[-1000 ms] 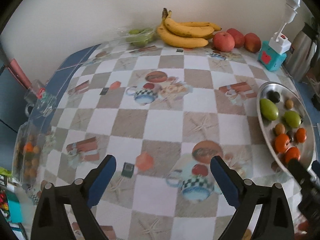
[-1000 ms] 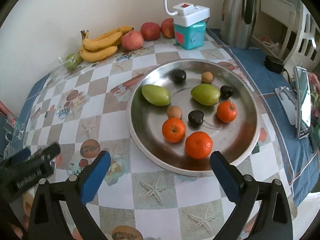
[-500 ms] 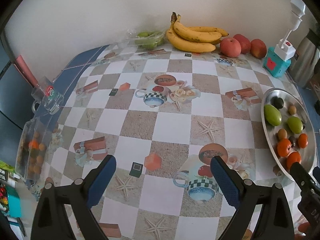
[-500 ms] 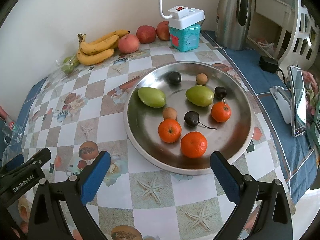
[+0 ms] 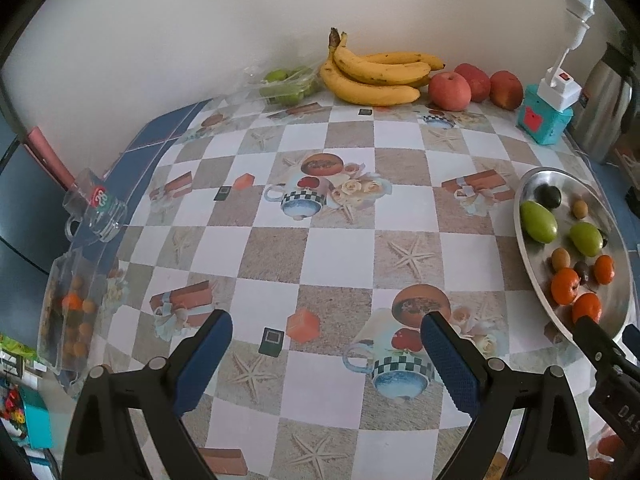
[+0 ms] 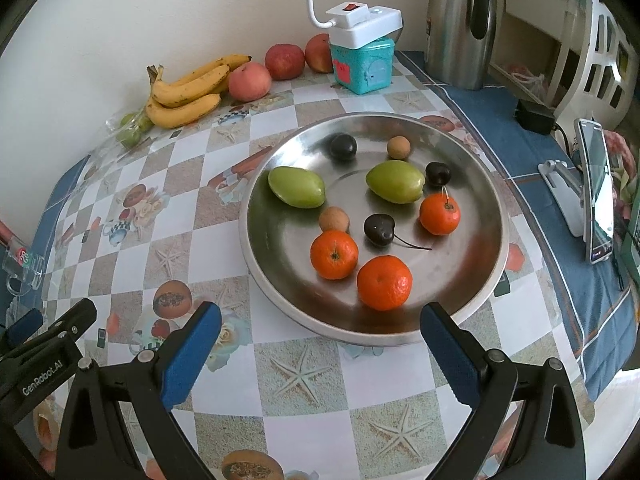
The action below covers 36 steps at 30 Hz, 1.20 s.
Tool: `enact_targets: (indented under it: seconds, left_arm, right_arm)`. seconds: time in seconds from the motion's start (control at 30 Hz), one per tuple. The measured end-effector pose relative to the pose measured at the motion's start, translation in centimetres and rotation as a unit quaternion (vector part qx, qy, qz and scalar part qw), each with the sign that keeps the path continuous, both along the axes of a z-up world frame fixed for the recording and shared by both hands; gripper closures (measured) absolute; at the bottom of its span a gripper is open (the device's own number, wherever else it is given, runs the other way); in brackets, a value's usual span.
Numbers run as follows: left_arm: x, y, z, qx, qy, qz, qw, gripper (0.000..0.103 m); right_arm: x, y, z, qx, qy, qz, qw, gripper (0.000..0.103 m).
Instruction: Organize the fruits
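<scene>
Steel tray (image 6: pixel 498 248) sits toward the right edge of the table (image 6: pixel 304 376), loaded: three mandarins (image 6: pixel 384 282), two green mangoes (image 6: pixel 296 187), two small tan round fruits (image 6: pixel 334 219), a dark plum (image 6: pixel 343 146) at the tray's far side, and two dark cherries (image 6: pixel 379 230), one with its stem lying on the metal. None of the fruit is stacked; the front mandarin lies near the tray's near rim. Right gripper (image 6: pixel 320 350) hovers over the near table edge just in front of the tray, jaws spread wide, nothing between them. Left gripper (image 5: pixel 326 356) is over the checked tablecloth (image 5: pixel 276 248) toward the near edge, also wide open and empty, well apart from the tray. Along the far edge by the wall: banana bunch (image 5: pixel 372 76), three red apples (image 5: pixel 450 91) just right of it, and a clear bag of green fruit (image 5: pixel 286 84) on the left of the bananas. Far right corner holds a teal box (image 6: pixel 362 65) with a white lamp base on top and a steel thermos (image 6: pixel 458 24) beside it. Clear glass mug (image 5: pixel 96 208) at the left edge.
</scene>
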State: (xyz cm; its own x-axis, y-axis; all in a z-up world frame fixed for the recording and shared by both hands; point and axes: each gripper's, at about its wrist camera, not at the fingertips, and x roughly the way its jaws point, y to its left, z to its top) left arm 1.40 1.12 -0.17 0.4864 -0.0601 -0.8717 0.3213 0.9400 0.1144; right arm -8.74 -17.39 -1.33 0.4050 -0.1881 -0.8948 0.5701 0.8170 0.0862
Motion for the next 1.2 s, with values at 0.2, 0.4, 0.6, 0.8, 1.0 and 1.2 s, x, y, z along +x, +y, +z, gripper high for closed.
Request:
enact_targets:
  seconds: [0.2,0.4,0.6,0.8,1.0,1.2]
  left_arm:
    - [-0.1,-0.08,0.16,0.001,-0.004,-0.004,1.0,0.006]
    - [-0.11,-0.01,0.09,-0.001,0.001,-0.004,1.0,0.006]
    - [-0.09,-0.01,0.01,-0.001,0.003,-0.004,1.0,0.006]
    - [-0.07,0.01,-0.12,-0.001,0.005,-0.004,1.0,0.006]
    - [0.0,0.14,-0.15,-0.002,0.009,-0.002,1.0,0.006]
    - [0.07,0.17,-0.2,-0.002,0.01,-0.002,0.9999,0.006]
  right_arm:
    - [0.03,-0.03,-0.12,0.001,0.003,-0.001,1.0,0.003]
    - [0.08,-0.14,-0.36,0.004,0.009,-0.004,1.0,0.003]
    - [0.0,-0.31,-0.52,0.007,0.013,-0.007,1.0,0.003]
    - [0.0,-0.47,-0.64,0.009,0.018,-0.009,1.0,0.003]
    - [0.04,-0.38,-0.67,0.009,0.02,-0.008,1.0,0.003]
    - [0.03,-0.44,-0.84,0.011,0.024,-0.009,1.0,0.003]
